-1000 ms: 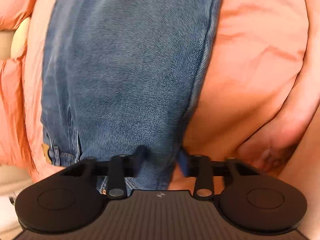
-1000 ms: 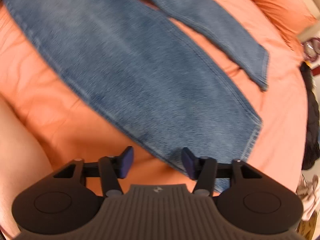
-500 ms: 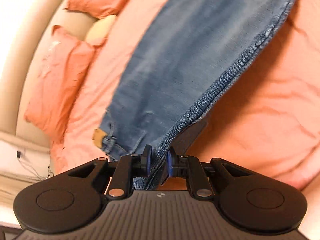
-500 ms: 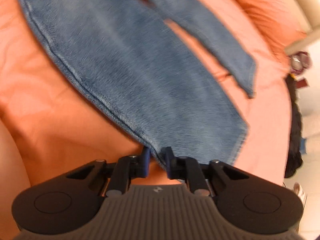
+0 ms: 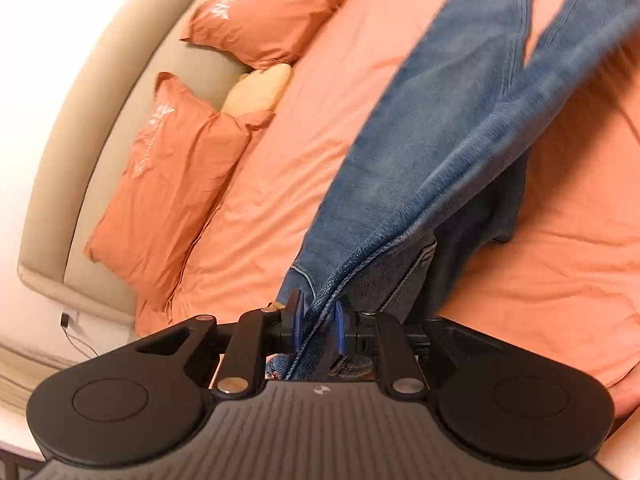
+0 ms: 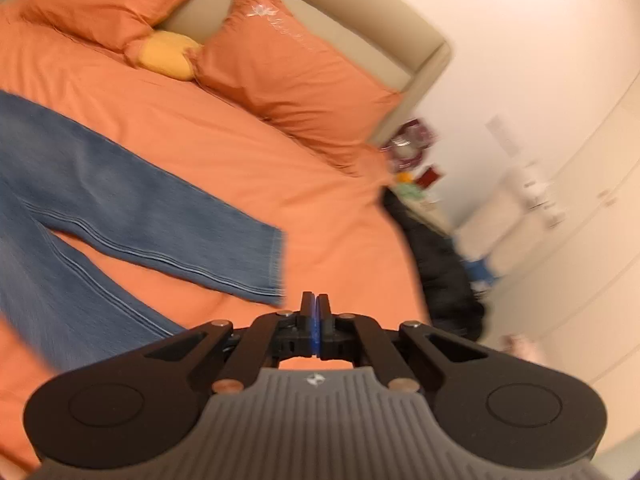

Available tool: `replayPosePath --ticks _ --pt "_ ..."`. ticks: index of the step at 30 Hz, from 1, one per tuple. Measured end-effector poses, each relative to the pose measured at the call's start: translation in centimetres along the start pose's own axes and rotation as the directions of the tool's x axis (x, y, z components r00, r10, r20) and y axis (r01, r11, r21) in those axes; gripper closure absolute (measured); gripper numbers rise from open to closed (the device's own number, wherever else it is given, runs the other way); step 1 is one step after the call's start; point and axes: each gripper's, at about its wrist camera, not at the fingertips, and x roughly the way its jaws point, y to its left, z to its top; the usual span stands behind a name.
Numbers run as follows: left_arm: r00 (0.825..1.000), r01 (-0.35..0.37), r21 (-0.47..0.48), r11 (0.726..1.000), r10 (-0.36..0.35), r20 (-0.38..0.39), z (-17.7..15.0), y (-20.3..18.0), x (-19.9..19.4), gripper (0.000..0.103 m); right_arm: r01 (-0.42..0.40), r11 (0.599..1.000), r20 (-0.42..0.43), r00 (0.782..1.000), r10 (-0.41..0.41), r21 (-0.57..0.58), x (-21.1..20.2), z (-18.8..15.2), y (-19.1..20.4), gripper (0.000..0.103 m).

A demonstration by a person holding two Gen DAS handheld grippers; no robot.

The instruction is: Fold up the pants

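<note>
Blue jeans (image 5: 432, 168) lie on an orange bed (image 5: 328, 120). My left gripper (image 5: 318, 328) is shut on the jeans' side edge near the waist and holds it lifted, so the cloth hangs up from the bed towards me. In the right wrist view the jeans (image 6: 100, 208) spread at the left, one leg's hem near the middle. My right gripper (image 6: 315, 316) has its jaws pressed together. No denim shows between its pads; the other leg runs under the gripper body at lower left.
Two orange pillows (image 5: 172, 184) and a yellow cushion (image 5: 260, 88) lie against the beige headboard (image 5: 80, 120). In the right wrist view, dark clothing (image 6: 444, 272) and a cluttered nightstand (image 6: 412, 160) stand beside the bed's right edge, near white cabinets (image 6: 580, 240).
Both grippers closed from open. The left one took the jeans' edge and lifted it. The right one rose and swung towards the headboard, and the cloth it pinched no longer shows between its pads.
</note>
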Motion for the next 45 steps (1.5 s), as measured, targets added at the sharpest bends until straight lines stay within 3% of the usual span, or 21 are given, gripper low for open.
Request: replayPosePath --ticks 3,7,10,12,14,16,19,21,22,23,29,32,34,37,41,45 --pt "1.0 0.023 0.007 1.0 -0.023 0.003 0.4 -0.5 0.7 0.085 -0.18 0.983 -0.087 0.98 0.178 -0.015 1.7 -0.8 1.5 0.103" --pt "1.0 0.016 -0.019 1.0 -0.016 -0.003 0.4 -0.2 1.9 0.085 -0.391 0.915 -0.263 0.898 0.354 -0.102 4.4 -4.5 6.7 0.078" --pt "0.999 0.033 -0.028 0.999 -0.033 -0.007 0.5 0.1 1.8 0.085 -0.482 0.857 -0.377 0.839 0.392 -0.182 5.4 -8.0 10.7 0.076" --pt "0.999 0.029 -0.021 0.999 -0.03 -0.012 0.6 0.0 1.8 0.085 -0.527 0.823 -0.428 0.807 0.408 -0.209 6.2 -10.1 12.3 0.068" --pt "0.999 0.026 -0.032 0.999 -0.026 -0.024 0.9 -0.1 1.8 0.085 -0.569 0.792 -0.469 0.775 0.425 -0.223 7.2 -11.4 13.3 0.048" --pt "0.999 0.018 -0.048 0.999 -0.02 -0.034 1.1 -0.2 1.9 0.085 -0.585 0.777 -0.486 0.763 0.427 -0.235 7.9 -12.4 13.9 0.044" --pt "0.999 0.011 -0.064 0.998 -0.014 -0.045 1.1 -0.4 1.7 0.085 -0.566 0.791 -0.481 0.774 0.413 -0.232 8.9 -12.7 14.4 0.043" --pt "0.999 0.009 -0.075 0.997 -0.013 -0.053 1.0 -0.4 1.6 0.085 -0.534 0.81 -0.46 0.798 0.389 -0.243 8.7 -12.8 14.5 0.064" --pt "0.998 0.008 -0.082 0.997 -0.012 -0.055 0.9 -0.4 1.5 0.085 -0.516 0.82 -0.442 0.813 0.378 -0.248 8.1 -12.6 14.2 0.082" --pt "0.998 0.007 -0.091 0.996 -0.012 -0.057 0.8 -0.4 1.4 0.085 -0.5 0.831 -0.419 0.826 0.376 -0.241 7.4 -12.5 13.7 0.089" --pt "0.999 -0.009 -0.143 0.99 0.002 -0.051 -0.4 0.0 0.4 0.085 -0.342 0.918 -0.205 0.931 0.302 -0.2 1.9 -10.6 9.9 0.098" --pt "0.999 -0.019 -0.175 0.984 0.011 -0.046 -1.2 0.9 -0.5 0.085 -0.259 0.956 -0.077 0.965 0.25 -0.136 -1.1 -7.6 6.7 0.102" --pt "0.999 -0.022 -0.176 0.984 0.014 -0.042 -1.4 1.6 -1.0 0.085 -0.212 0.972 -0.007 0.977 0.212 -0.101 -2.6 -5.8 4.6 0.103" --pt "0.999 -0.031 -0.154 0.988 0.025 -0.036 -0.7 2.8 -0.5 0.085 -0.185 0.981 0.021 0.982 0.187 -0.057 -2.1 -2.5 2.7 0.103" --pt "0.998 -0.04 -0.115 0.993 0.035 -0.052 1.4 3.8 2.5 0.085 -0.108 0.989 -0.014 0.994 0.107 -0.098 0.5 1.5 3.7 0.103" --pt "0.997 -0.051 -0.069 0.996 0.047 -0.056 3.1 4.3 6.6 0.085 -0.061 0.992 -0.078 0.996 0.052 -0.113 7.3 4.4 5.0 0.103"
